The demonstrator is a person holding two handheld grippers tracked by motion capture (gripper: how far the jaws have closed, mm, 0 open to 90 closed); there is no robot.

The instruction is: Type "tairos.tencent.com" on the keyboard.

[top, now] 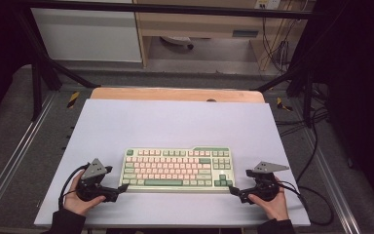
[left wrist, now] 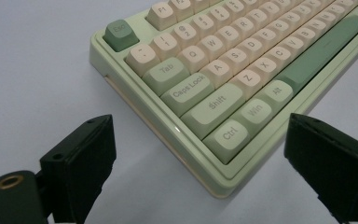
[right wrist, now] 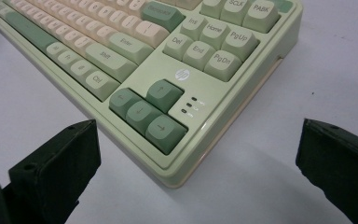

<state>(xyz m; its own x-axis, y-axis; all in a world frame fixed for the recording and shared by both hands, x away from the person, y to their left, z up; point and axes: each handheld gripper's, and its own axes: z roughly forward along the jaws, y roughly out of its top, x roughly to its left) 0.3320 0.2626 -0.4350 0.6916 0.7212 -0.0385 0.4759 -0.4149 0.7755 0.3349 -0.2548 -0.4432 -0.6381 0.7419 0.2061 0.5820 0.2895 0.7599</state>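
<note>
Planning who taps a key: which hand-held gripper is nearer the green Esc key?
Left. The left hand-held gripper sits open at the keyboard's near-left corner, on the Esc key's side; the right hand-held gripper at the near-right corner.

High view above the table, forward-down; gripper views close, low, at opposite near corners of the keyboard (top: 177, 169).

The keyboard (left wrist: 242, 93) at the centre of the frame is looking like plastic: its pale green case is showing a smooth, slightly glossy sheen along the edge, while the cream and green keycaps are looking matt. The left gripper (left wrist: 200, 158) and the right gripper (right wrist: 198, 158) are each showing 2 black jaws of matt, faintly grainy plastic. The table (top: 175, 122) is wearing a smooth matt pale sheet, with bare wood showing along its upper edge.
</note>
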